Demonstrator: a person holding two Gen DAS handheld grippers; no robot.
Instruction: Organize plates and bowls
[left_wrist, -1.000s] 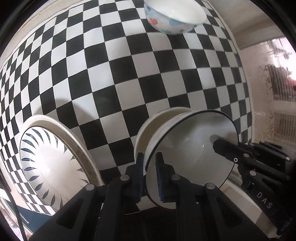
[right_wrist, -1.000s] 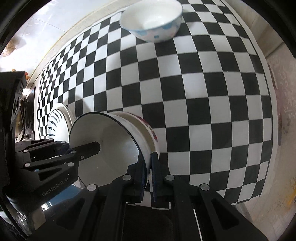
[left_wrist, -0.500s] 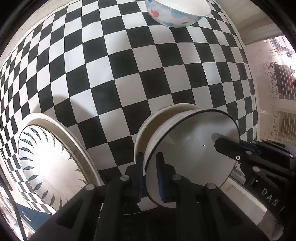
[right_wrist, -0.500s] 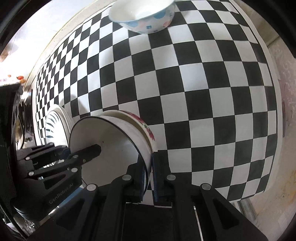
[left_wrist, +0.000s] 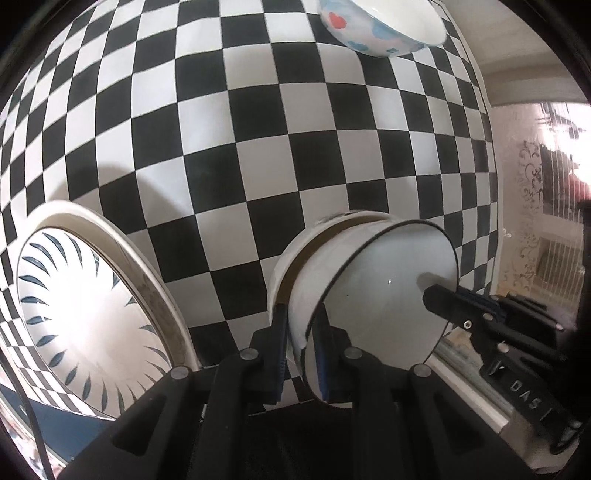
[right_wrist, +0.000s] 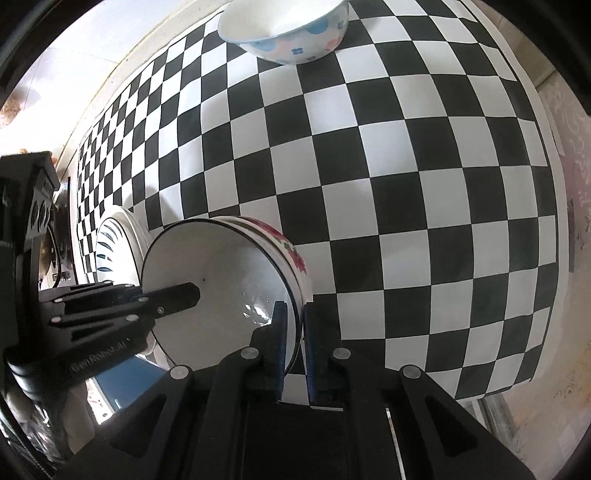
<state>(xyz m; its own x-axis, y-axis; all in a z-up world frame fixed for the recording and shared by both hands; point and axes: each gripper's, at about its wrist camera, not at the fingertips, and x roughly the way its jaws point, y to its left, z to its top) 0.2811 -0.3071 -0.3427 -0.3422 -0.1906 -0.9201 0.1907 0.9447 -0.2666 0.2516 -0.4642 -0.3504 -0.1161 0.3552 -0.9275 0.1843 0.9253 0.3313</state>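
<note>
— Left gripper (left_wrist: 300, 350), right gripper (right_wrist: 293, 345): clamped on opposite rims of the nested bowls (right_wrist: 229, 280), lifted over the checkered cloth (right_wrist: 406, 184).

— Closer now to the spotted bowl (right_wrist: 288, 33); probably stacking next.

Left gripper (left_wrist: 300, 347) and right gripper (right_wrist: 293, 347) face each other, each with fingers nearly closed, clamping a thin edge.
</note>
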